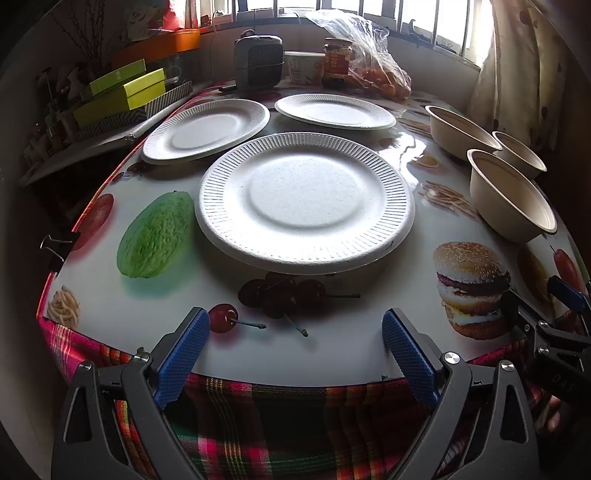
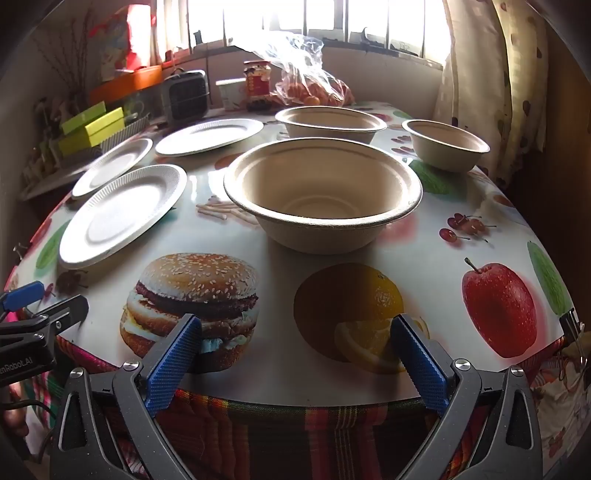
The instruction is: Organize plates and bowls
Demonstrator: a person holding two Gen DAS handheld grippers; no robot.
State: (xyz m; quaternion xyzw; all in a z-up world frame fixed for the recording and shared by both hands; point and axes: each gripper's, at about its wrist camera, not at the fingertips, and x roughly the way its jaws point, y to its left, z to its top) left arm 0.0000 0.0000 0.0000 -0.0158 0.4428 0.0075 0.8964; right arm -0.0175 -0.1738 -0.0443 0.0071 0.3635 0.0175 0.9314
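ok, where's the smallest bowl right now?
In the right wrist view the smallest bowl sits far right on the table, beside the curtain, right of the two bigger bowls.

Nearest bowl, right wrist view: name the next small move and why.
Probably ease the right tool forward to the nearest bowl and straddle its rim: the tool is open and empty at the table edge, and the three bowls stand apart, unstacked.

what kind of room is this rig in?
Most likely a home dining or kitchen corner, not a lab. A table under a food-print cover sits by a barred window with a curtain. A sauce jar and a bag of oranges stand at the back.
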